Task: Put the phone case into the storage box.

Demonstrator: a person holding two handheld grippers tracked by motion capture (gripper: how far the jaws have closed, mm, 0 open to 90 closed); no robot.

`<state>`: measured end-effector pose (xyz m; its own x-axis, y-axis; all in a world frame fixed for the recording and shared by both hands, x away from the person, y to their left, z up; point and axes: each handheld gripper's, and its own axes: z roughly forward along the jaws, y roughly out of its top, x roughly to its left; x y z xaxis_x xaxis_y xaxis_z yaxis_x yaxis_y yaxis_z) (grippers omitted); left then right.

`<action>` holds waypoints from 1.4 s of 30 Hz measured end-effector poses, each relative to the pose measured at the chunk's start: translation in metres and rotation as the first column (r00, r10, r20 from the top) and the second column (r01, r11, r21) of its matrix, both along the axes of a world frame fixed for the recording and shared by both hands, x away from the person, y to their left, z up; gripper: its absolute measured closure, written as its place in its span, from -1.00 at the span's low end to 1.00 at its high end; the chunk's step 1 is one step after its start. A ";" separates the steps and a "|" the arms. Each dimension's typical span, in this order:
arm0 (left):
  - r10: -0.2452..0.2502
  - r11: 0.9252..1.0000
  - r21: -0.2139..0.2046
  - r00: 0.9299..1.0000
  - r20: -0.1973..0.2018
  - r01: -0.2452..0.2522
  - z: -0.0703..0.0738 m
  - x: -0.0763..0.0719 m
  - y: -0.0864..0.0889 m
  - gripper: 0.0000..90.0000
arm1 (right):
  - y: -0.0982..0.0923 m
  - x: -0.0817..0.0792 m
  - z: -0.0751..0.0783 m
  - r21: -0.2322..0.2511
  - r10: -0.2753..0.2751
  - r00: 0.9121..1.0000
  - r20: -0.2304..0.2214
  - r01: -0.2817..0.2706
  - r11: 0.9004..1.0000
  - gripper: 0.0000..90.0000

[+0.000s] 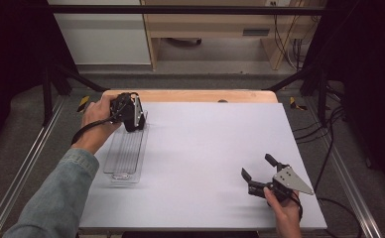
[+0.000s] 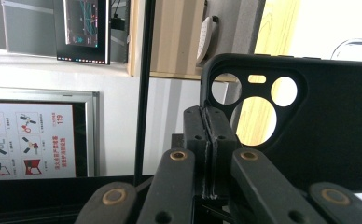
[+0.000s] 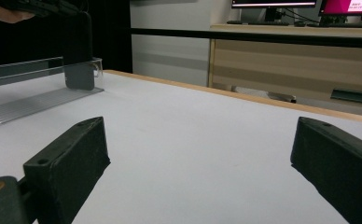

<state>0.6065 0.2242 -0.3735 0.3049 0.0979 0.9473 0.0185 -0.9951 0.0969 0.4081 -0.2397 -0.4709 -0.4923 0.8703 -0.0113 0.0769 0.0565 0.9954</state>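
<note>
while the left gripper (image 1: 131, 124) pinches the edge of a black phone case (image 2: 309, 121) over the far end of the clear tray (image 1: 123, 158), the right gripper (image 1: 261, 167) rests wide apart with nothing between its jaws, well away across the table (image 1: 205, 148)

Left sleeve (image 1: 56, 198): you wear faded blue-grey denim, cuffed at the wrist.
Left black two-jaw gripper (image 2: 209, 154): matte black links with brass-coloured pivot pins and small screw holes.
Right black two-jaw gripper (image 1: 259, 168): thick black pads, a grey three-cornered plate on top, a black trailing cable.
</note>
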 end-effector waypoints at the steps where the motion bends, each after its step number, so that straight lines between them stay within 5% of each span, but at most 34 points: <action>1: -0.002 1.000 0.006 1.000 0.002 0.002 0.000 0.000 0.000 0.97 | 0.000 0.000 0.000 0.000 0.000 1.000 0.000 0.000 1.000 -0.90; 21: -0.019 1.000 0.008 1.000 -0.011 0.020 0.000 0.008 -0.004 0.96 | -0.001 0.000 0.000 0.002 -0.002 1.000 -0.003 0.002 1.000 -0.90; 25: -0.014 1.000 0.002 1.000 -0.004 0.014 -0.001 0.010 -0.006 0.80 | -0.001 0.000 -0.001 0.003 -0.002 1.000 -0.004 0.002 1.000 -0.90; 30: 0.000 0.999 -0.036 1.000 0.016 0.000 0.002 0.011 -0.006 0.49 | -0.001 0.000 0.000 0.004 -0.002 1.000 -0.004 0.002 1.000 -0.90; 42: 0.031 0.984 -0.176 0.999 -0.005 -0.032 0.011 0.006 0.000 0.30 | -0.001 0.000 0.000 0.003 -0.002 1.000 0.000 0.002 1.000 -0.90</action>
